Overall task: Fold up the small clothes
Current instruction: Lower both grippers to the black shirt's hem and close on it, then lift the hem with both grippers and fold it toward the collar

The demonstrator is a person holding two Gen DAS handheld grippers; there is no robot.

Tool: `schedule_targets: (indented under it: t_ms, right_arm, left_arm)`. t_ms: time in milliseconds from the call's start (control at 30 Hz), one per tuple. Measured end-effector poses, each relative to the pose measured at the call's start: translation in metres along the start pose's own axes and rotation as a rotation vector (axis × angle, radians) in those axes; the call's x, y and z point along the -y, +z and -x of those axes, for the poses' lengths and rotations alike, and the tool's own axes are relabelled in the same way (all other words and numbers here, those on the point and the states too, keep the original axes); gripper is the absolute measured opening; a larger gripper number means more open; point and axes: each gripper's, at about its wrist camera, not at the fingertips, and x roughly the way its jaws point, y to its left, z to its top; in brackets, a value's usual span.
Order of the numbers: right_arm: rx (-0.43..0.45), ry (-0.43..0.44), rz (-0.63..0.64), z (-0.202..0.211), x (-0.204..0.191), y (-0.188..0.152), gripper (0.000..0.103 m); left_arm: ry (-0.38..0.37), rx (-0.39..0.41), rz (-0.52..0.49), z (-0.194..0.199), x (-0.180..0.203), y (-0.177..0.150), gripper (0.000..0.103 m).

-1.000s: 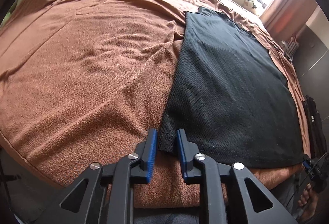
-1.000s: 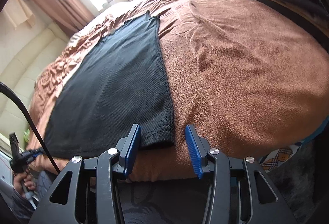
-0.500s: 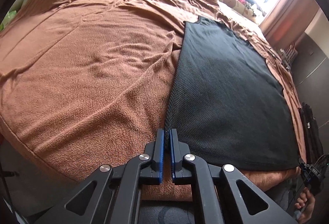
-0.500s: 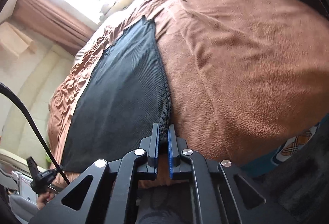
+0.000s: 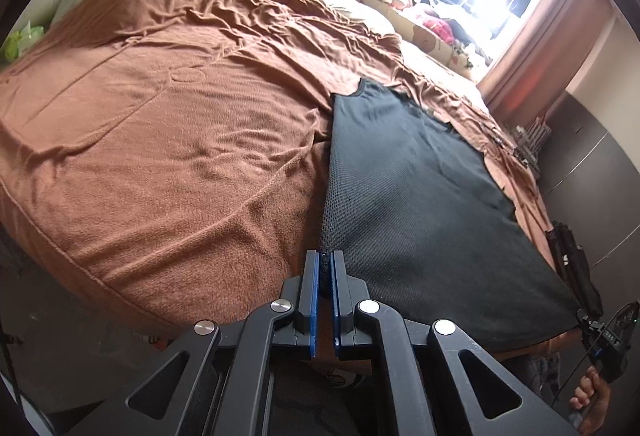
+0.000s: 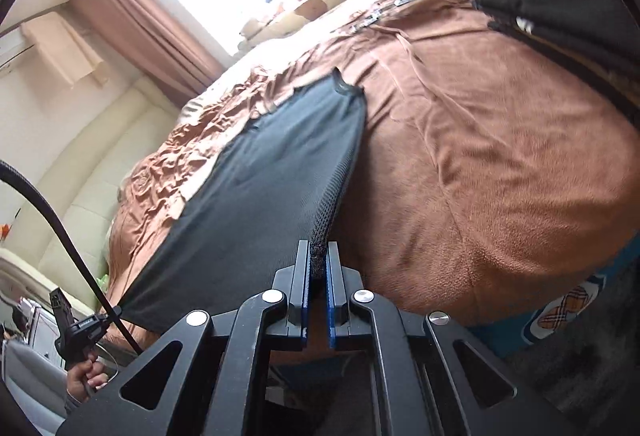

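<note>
A black mesh sleeveless shirt (image 5: 416, 191) lies spread on a brown blanket (image 5: 168, 139) over a bed. My left gripper (image 5: 325, 256) is shut on the shirt's near left hem corner, pinched between its blue pads. In the right wrist view the same black shirt (image 6: 264, 191) stretches away from my right gripper (image 6: 319, 250), which is shut on the near right hem corner. Both corners are raised off the blanket and the hem hangs taut between them. The far end with the neckline still rests on the bed.
A stack of folded dark clothes (image 6: 568, 19) sits at the bed's far right. Stuffed toys and cushions (image 5: 432, 27) line the bright window, with curtains beside it. A person's hand (image 6: 86, 372) holds the other gripper's handle. A cream padded headboard (image 6: 72, 195) stands at left.
Both grippers closed on the shirt's near hem corners and rose, lifting the hem off the blanket; the views tilted up toward the window.
</note>
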Motion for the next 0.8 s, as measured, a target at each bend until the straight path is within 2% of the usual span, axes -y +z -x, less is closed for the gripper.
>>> schedule_targets:
  t_ms: [167, 300, 500, 800]
  right_arm:
    - [0.011, 0.003, 0.029, 0.024, -0.013, 0.005, 0.003]
    - [0.027, 0.022, 0.062, 0.045, -0.022, 0.003, 0.003]
    - [0.028, 0.070, 0.074, 0.062, -0.018, -0.007, 0.003]
    - [0.029, 0.073, 0.080, 0.081, -0.016, -0.024, 0.003]
  left_arm:
    - [-0.040, 0.040, 0.016, 0.028, -0.001, -0.004, 0.005]
    - [-0.043, 0.073, 0.010, 0.050, 0.001, -0.007, 0.005]
    - [-0.044, 0.126, 0.007, 0.087, 0.003, -0.015, 0.005]
    - [-0.056, 0.179, -0.002, 0.123, -0.003, -0.025, 0.005]
